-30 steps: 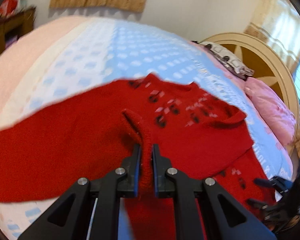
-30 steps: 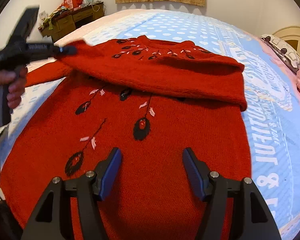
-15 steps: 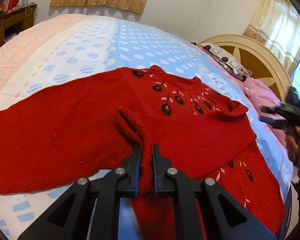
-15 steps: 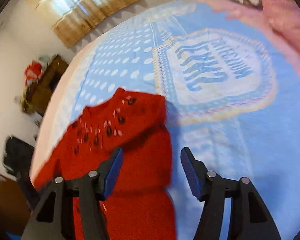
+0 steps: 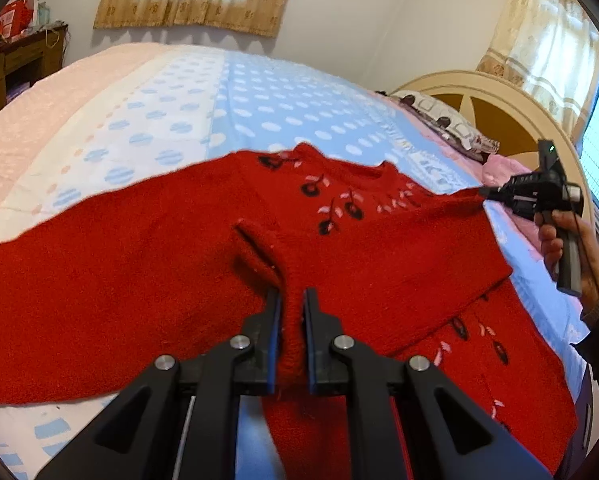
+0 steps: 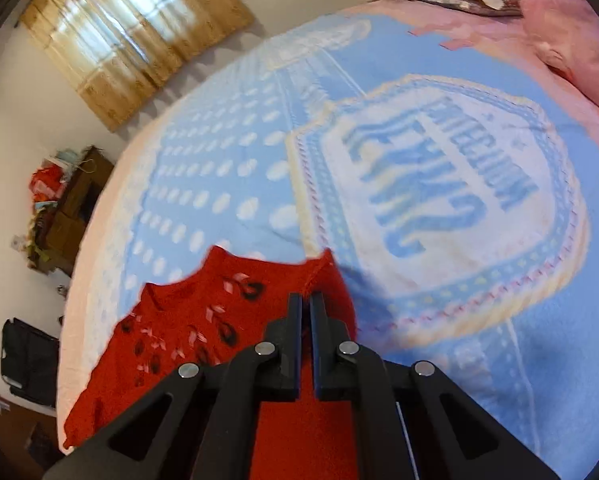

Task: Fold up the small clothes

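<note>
Left tool [image 5: 291,304]: from its own camera, jaws pinched together on a raised ridge of the red sweater [image 5: 147,300], about mid-body, just below the folded-over top.

Sweater, left view: spread on the bed [image 5: 227,92], top part with the neckline and black-and-pink flower pattern doubled down over the body, one sleeve trailing off to the left.

Right tool, left view: right tool [image 5: 484,193] is over at the far shoulder, tips on the sweater's corner, a hand [image 5: 571,248] wrapped round its grip.

Right tool, own view: right tool [image 6: 306,300] has just been closing and its jaws are now together with the corner edge of the sweater [image 6: 203,320] caught between them. Picture's a bit smeared, so I can't say how deep the bite goes.

Doing it well: I'd say both pinches need to carry the fold across together, cloth kept taut between them and edges lined up before letting go. That corner grip looks like only a thin bit of knit, so a sharp tug could slip it.

Writing: big blue lettering in the crest on the bedcover [image 6: 451,184], upside down from here and too blurred for me to read properly. No tags or brand showing on the sweater.
</note>
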A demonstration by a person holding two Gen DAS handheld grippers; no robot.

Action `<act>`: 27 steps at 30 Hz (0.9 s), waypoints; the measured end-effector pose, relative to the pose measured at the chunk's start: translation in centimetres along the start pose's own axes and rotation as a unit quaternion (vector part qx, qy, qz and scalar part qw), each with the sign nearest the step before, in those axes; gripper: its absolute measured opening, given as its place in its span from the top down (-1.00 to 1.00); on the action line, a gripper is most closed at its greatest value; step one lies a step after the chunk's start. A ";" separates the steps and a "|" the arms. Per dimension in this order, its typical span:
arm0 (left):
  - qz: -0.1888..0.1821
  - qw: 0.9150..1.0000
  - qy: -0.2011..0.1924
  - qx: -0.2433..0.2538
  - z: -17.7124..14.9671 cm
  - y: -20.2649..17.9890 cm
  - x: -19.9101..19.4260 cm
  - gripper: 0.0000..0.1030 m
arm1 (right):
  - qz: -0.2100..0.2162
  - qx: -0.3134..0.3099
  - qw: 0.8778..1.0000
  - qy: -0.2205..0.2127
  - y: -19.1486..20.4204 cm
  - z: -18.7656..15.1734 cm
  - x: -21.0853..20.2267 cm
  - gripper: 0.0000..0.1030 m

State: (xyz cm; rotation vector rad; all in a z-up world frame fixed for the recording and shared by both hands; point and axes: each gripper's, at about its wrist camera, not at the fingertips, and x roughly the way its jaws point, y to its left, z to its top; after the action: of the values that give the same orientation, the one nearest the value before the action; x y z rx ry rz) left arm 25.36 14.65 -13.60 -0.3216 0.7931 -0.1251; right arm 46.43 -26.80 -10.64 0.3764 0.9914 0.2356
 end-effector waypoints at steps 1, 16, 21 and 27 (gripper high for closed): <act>0.001 1.000 0.000 -0.005 -0.1 0.2 0.1 0.79 | -0.008 -0.013 1.000 -0.005 0.3 0.1 0.1 0.93; 0.006 1.000 0.007 -0.010 -0.4 0.3 0.1 0.78 | -0.103 -0.242 0.962 0.067 1.9 -12.3 -2.1 0.44; 0.020 1.000 0.012 -0.002 -0.8 0.1 -0.2 0.77 | -0.124 -0.252 0.958 0.054 1.8 -13.1 -3.3 0.44; 0.024 1.000 0.000 -0.003 -1.1 0.2 -1.1 0.77 | -0.096 -0.289 0.952 0.012 5.5 -14.0 -5.5 0.33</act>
State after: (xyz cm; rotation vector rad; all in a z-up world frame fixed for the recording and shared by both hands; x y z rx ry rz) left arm 23.79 14.85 -13.62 -0.3073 0.7999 -0.0767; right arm 31.47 -20.97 -11.04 -0.2580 0.9282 0.3405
